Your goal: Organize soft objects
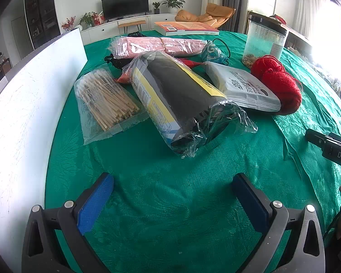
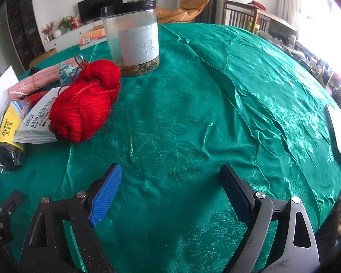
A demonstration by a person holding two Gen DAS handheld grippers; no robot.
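Clutter sits bunched toward the left side of the bench [image 1: 147, 182], which wears a glossy green damask cloth, creased and faintly patterned, and that bunching looks like an unsorted start to the job. Nearest the left claw [image 1: 172, 195] lies a dark fabric roll [image 1: 179, 95] in crackly clear film with a yellow label, resting at a slant partly across its neighbours, so it is probably the first thing to lift. Just beside it, toward the white board [image 1: 34, 91] standing along the left edge, is a flat clear packet of wooden sticks [image 1: 106, 102], stiff rather than soft. Behind them lies a pink wrapped bundle [image 1: 159, 46], with a book [image 1: 184, 28] at the far edge. A grey-white pouch [image 1: 243, 88], pillowy and printed, touches the ball of red yarn [image 2: 84, 107], fuzzy, round and loosely wound, with stray strands. A clear plastic jar [image 2: 131, 38] with a black lid stands upright just beyond the yarn, rigid and almost empty. Both claws hover over bare cloth with their ribbed blue pads spread wide and nothing between them; the right claw [image 2: 172, 195] faces open bench, likely room for sorting soft things.
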